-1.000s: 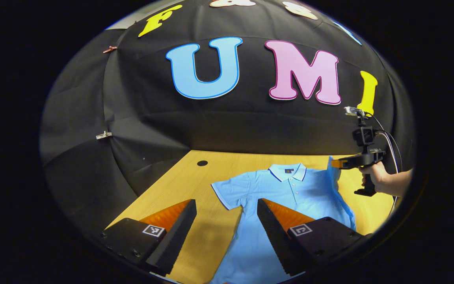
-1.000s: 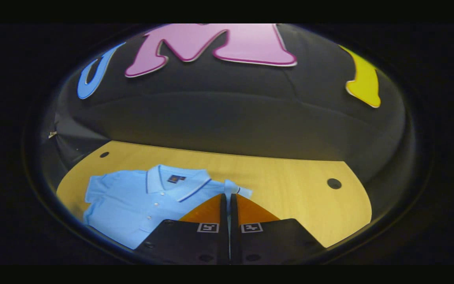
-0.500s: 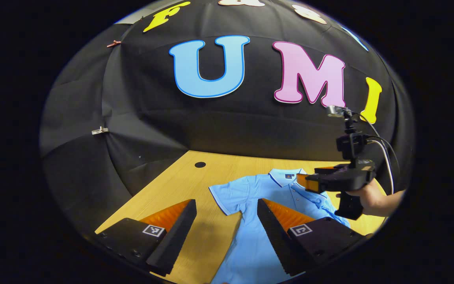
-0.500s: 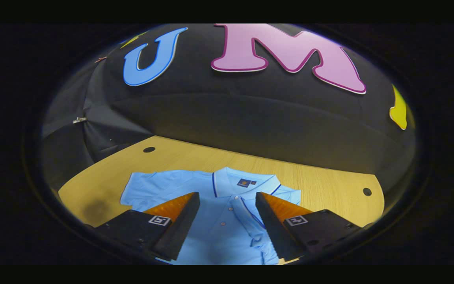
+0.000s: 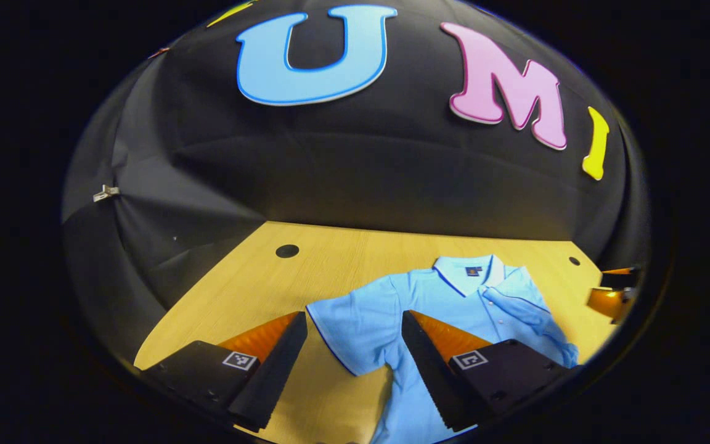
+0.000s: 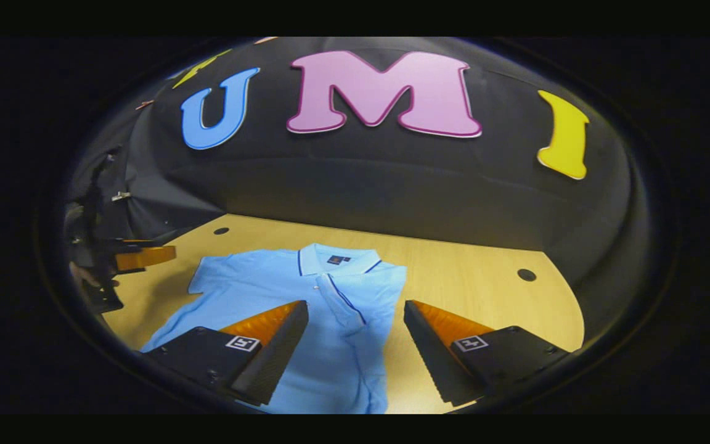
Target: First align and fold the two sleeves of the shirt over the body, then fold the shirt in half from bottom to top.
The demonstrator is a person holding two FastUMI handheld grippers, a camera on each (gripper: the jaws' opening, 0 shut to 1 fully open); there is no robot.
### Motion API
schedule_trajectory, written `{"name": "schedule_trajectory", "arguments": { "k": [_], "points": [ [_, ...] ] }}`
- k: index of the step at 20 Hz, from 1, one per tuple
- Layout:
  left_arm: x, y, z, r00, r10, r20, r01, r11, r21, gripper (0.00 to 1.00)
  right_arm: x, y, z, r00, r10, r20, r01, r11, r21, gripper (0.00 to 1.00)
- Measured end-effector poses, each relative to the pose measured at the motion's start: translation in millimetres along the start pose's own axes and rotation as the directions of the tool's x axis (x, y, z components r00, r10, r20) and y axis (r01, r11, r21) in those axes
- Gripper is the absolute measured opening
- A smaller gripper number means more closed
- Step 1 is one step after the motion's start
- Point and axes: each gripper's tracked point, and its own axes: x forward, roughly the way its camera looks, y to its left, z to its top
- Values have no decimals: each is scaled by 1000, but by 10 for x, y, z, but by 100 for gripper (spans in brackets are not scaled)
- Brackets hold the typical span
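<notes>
Wooden tabletop (image 6: 466, 271) carries the light blue shirt (image 6: 330, 327), lying flat with its collar (image 6: 336, 260) toward the booth wall and its long axis running back toward the cameras. One sleeve (image 6: 346, 299) is folded over the body; the other sleeve (image 5: 346, 327) is spread out. Left gripper (image 5: 346, 364) and right gripper (image 6: 355, 345) hover above it, jaws apart, holding nothing.

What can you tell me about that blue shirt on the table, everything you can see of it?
The polo shirt is light blue, of a soft knit cloth, with a dark-piped collar, a small dark label inside the neck and a buttoned placket. It lies flat, front up, on the wooden table, collar toward the booth's wall. One sleeve is folded over the body; the other sleeve lies spread out to the side. Nothing grips it.
</notes>
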Motion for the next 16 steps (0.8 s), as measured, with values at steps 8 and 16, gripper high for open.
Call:
{"name": "schedule_trajectory", "arguments": {
  "k": [8,16],
  "points": [
    [1130,298,-292,989,65,-134,-67,998,-9,99,-585,-363,-535,996,-48,-80,57,992,110,98],
    [1246,270,-453,982,33,-185,-33,999,6,97,-655,-519,-828,987,-74,-141,97,981,166,95]
  ]
}}
